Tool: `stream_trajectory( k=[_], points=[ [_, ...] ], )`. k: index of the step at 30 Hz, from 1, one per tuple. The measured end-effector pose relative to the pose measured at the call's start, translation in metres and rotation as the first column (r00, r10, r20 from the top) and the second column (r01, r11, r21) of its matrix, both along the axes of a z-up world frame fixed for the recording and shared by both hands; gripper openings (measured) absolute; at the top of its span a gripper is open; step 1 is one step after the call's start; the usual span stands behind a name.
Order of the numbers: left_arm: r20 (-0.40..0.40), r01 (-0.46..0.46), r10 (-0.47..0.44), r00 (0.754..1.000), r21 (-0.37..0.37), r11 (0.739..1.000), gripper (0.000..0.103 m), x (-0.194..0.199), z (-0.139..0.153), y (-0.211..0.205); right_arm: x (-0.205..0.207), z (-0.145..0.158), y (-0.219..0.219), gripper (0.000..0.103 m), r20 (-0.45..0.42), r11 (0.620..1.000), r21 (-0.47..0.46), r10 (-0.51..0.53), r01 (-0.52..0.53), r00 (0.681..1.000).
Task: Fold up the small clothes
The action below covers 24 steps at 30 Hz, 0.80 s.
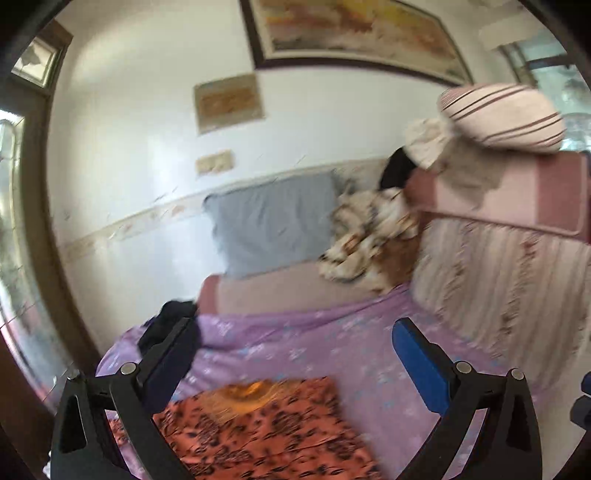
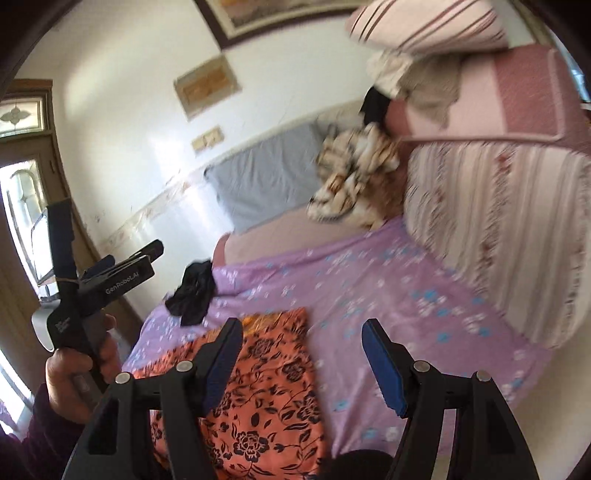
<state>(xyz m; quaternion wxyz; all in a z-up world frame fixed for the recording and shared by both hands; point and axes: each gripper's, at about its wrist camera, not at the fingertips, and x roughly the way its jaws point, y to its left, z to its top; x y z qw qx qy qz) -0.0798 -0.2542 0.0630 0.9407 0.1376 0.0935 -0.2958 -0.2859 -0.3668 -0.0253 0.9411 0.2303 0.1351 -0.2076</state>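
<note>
You are holding the left gripper (image 1: 295, 354) above the near edge of the bed, and its two fingers are standing wide apart with nothing between them. The right gripper (image 2: 303, 354) is hovering over the same spot, its blue-padded fingers (image 2: 384, 373) also spread apart and gripping nothing.

The orange garment (image 2: 258, 387), printed with black flowers, is lying folded into a flat rectangle on the purple bedsheet (image 2: 369, 295), just below both grippers; in the left wrist view the same orange garment (image 1: 266, 432) is sitting between the two open fingers, its yellow neckline facing away from you. A small black garment (image 2: 194, 291) is lying crumpled beyond the orange garment, toward the left edge of the bed, apart from it.

Farther back from the orange garment, a grey pillow (image 2: 266, 177) is leaning against the white wall, and a cream and brown patterned cloth (image 2: 354, 170) is bunched just to the right of it. To the right of the orange garment, a stack of striped pink bedding (image 2: 498, 206) is rising, with a striped pillow (image 2: 428, 26) on top.

Your left hand (image 2: 74, 376) is wrapping around the handle of the left gripper, seen to the left of the orange garment in the right wrist view.
</note>
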Motion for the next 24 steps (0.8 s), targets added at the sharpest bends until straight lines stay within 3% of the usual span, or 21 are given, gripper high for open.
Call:
stream_trajectory(
  k=[5, 10, 15, 21, 24],
  points=[
    [-0.045, 0.025, -0.028, 0.999, -0.063, 0.998, 0.103, -0.006, 0.018, 0.026, -0.029, 0.028, 0.022, 0.071, 0.031, 0.994, -0.103, -0.045, 0.048, 0.998],
    [-0.07, -0.117, 0.111, 0.991, -0.09, 0.989, 0.103, 0.025, 0.021, 0.076, -0.021, 0.042, 0.039, 0.071, 0.045, 0.993, -0.117, -0.021, 0.026, 0.999],
    [-0.031, -0.288, 0.287, 0.957, -0.073, 0.955, 0.103, 0.055, 0.014, 0.116, 0.0, 0.051, 0.063, 0.071, 0.032, 0.99, -0.136, 0.037, -0.032, 0.999],
    [-0.13, -0.344, 0.335, 0.933, -0.056, 0.937, 0.103, 0.085, 0.0, 0.147, 0.019, 0.066, 0.081, 0.071, 0.028, 0.989, -0.127, 0.082, -0.078, 0.996],
    [-0.136, -0.353, 0.342, 0.93, -0.072, 0.933, 0.103, 0.088, -0.005, 0.16, 0.03, 0.071, 0.09, 0.071, 0.01, 0.986, -0.14, 0.088, -0.086, 0.996]
  ],
)
